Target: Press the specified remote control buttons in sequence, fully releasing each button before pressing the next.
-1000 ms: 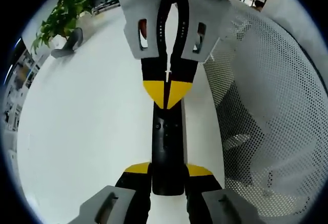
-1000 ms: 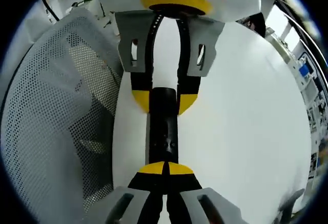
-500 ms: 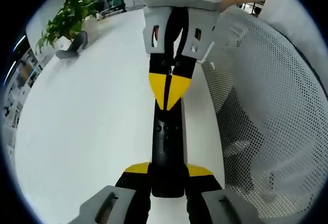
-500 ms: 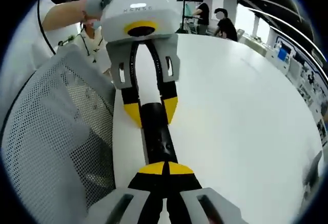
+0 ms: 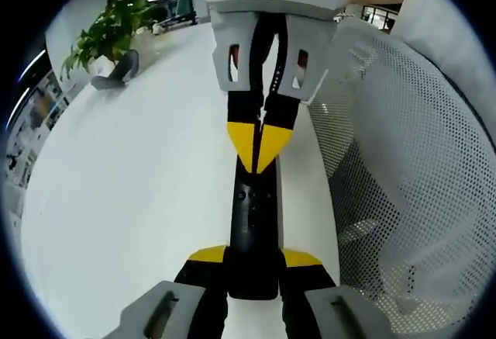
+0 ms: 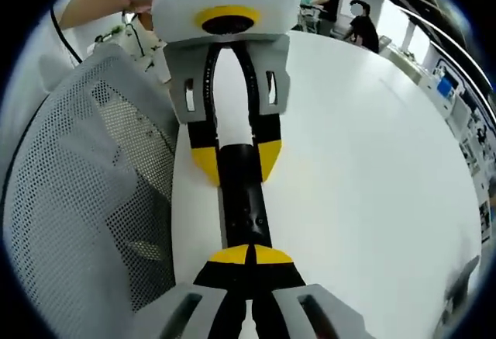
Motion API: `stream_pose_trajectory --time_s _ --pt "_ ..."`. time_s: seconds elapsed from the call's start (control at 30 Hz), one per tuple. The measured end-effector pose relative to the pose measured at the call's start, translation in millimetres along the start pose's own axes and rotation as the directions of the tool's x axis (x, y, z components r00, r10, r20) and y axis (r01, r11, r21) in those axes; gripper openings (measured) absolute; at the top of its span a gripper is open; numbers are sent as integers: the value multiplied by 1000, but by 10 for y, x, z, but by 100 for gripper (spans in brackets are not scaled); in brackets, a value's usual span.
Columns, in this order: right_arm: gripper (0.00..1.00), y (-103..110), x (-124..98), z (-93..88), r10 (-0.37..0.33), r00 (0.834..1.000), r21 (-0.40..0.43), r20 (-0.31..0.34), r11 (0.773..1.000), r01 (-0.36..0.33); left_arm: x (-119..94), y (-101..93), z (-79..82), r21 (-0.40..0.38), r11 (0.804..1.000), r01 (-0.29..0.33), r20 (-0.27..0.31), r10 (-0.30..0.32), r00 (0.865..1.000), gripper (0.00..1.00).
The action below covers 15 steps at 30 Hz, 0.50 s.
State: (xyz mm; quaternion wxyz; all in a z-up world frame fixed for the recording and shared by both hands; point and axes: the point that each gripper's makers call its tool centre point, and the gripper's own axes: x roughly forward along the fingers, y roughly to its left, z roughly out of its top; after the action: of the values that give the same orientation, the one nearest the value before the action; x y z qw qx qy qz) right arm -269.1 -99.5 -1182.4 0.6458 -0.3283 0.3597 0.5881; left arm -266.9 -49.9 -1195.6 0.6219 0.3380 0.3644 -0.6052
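Remote control (image 5: 253, 230), slim, black, small round buttons

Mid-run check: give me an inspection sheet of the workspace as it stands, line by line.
Surface: white table, bare around the job.
Job's things: black remote held by one end, buttons facing up.
Clutter: grey object beside the plant.
Grippers: left gripper clamps the remote's end; right gripper, jaws shut, tips over the buttons.
Cables: dark cable near the person's arm.
Surroundings: white mesh chair back, potted plant, people standing far off.
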Motion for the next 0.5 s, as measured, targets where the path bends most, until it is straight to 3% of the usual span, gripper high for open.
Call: stream_pose_trajectory --time_s 0.1,0.27,0.33,0.4,0.43,0.5 --pt "0 -18 -16 25 -25 997 53 75 998 21 2 -1 3 -4 1000 -5 -12 5 1000 24" --pt "0 4 -5 141 -37 997 -40 74 998 40 -2 0 2 -9 1000 -5 -3 5 1000 24" --pt "0 13 26 155 -25 998 -50 59 998 28 -4 -1 5 -10 1000 -5 -2 5 1000 24" --pt "0 26 74 68 -20 1000 -77 -7 997 20 -4 -2 6 -11 1000 -6 -4 6 1000 24" --pt "0 21 56 136 -24 999 -92 21 995 26 -5 0 6 -13 1000 -7 -5 6 1000 24" --pt "0 30 62 109 -42 999 -92 -5 995 41 -4 1 7 -12 1000 -7 -7 7 1000 24"
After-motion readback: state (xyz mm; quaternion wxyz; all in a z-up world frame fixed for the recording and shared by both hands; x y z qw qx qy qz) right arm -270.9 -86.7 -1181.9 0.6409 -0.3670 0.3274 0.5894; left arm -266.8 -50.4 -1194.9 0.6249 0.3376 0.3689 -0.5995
